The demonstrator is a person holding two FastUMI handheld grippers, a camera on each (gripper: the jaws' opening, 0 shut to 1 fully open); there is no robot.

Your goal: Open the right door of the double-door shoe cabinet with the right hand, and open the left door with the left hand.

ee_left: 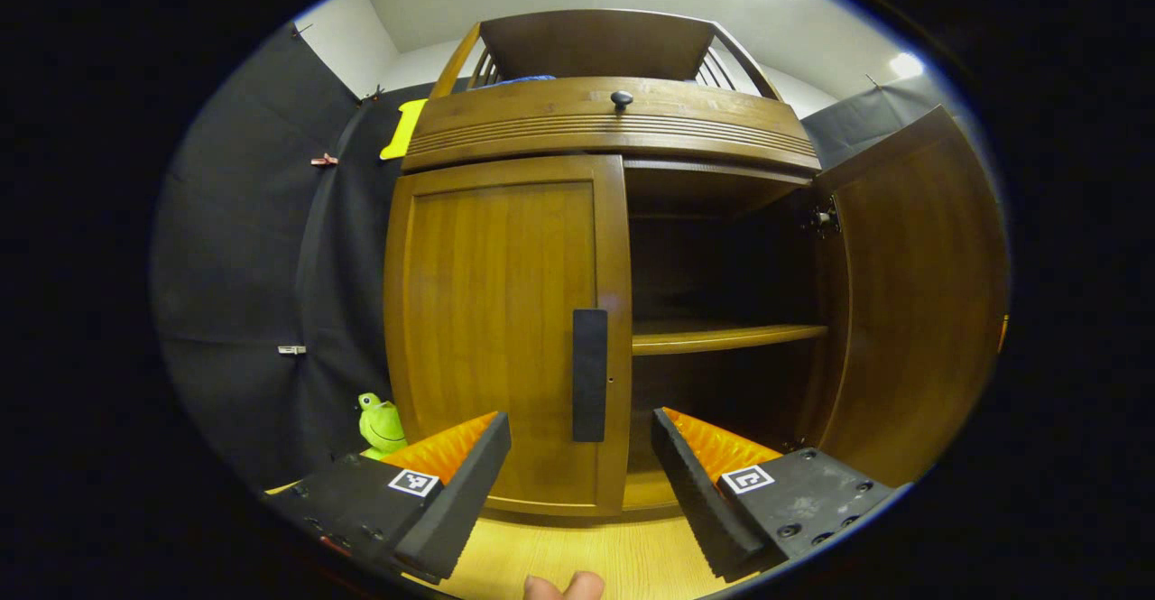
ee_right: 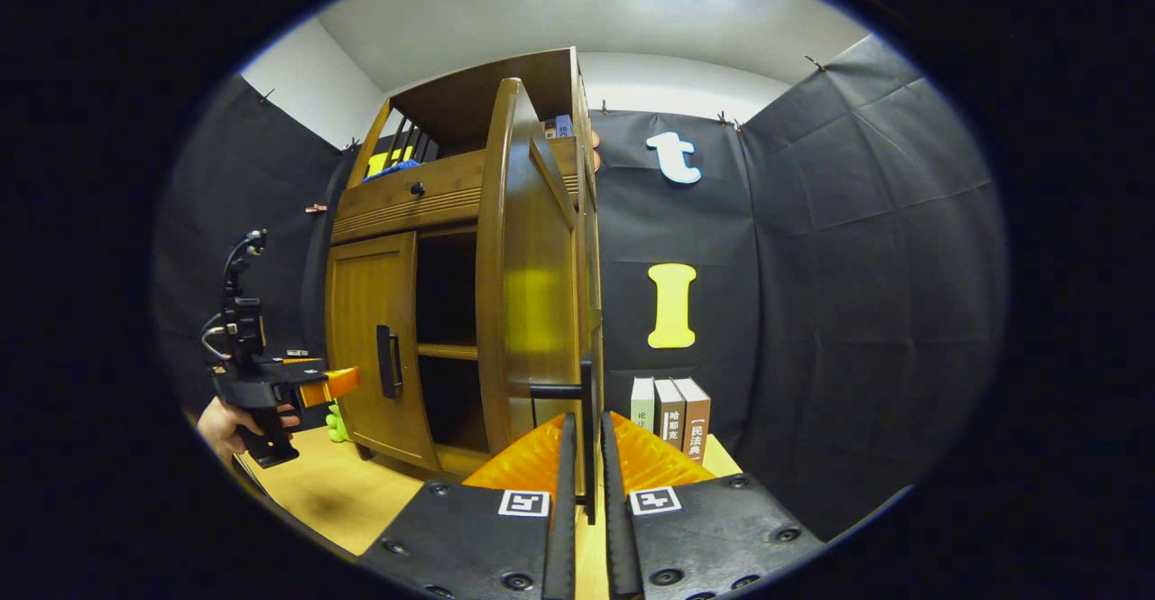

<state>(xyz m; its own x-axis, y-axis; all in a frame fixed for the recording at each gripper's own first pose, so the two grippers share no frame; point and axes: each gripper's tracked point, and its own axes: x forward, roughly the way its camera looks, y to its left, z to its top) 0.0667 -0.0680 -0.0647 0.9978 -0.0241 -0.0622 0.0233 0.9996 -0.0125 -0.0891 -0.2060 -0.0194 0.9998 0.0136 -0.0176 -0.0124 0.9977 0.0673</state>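
Observation:
A brown wooden shoe cabinet (ee_left: 614,122) stands before me on a light wooden table. In the left gripper view its left door (ee_left: 501,329) is closed, with a dark vertical handle (ee_left: 590,374). My left gripper (ee_left: 582,447) is open a short way in front of that handle, one finger to each side of it. The right door (ee_left: 911,293) is swung wide open, baring a shelf (ee_left: 726,336). In the right gripper view my right gripper (ee_right: 585,469) is shut on the right door's handle (ee_right: 586,420), with the door (ee_right: 532,293) seen edge-on. The left gripper (ee_right: 311,385) shows farther off, held by a hand (ee_right: 221,429).
A green toy frog (ee_left: 381,424) sits at the cabinet's left foot. Three books (ee_right: 670,418) stand right of the cabinet against the black cloth wall. A drawer with a round knob (ee_left: 621,98) tops the doors. The table surface (ee_left: 577,555) stretches in front of the cabinet.

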